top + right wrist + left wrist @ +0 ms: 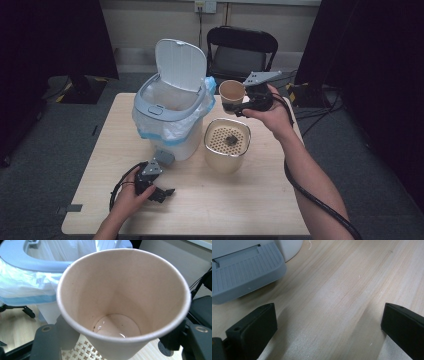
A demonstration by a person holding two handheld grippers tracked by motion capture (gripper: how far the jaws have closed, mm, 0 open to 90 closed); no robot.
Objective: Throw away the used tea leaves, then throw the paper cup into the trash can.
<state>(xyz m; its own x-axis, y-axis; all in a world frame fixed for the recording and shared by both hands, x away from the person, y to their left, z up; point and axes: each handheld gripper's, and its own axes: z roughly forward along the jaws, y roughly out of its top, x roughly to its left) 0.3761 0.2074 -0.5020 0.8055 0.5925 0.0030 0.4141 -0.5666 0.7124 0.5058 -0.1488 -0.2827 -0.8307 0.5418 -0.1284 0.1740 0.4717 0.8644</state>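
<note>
Paper cup point(122, 300) clamped in right gripper point(243, 101), held at bin's point(170, 117) three o'clock; droplets apparently inside. Left gripper point(329, 322) spread apart, nothing held, on table point(342, 290).

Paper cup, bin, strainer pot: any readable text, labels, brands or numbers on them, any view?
None readable.
Paper cup, held in the right gripper: plain inside and out, no print.
Bin with its lid up: no label or brand visible.
Bin pedal: only ribs, no lettering.
Strainer pot: only the hole pattern in its top.
Wall socket at the back: too small to read any marking.
</note>
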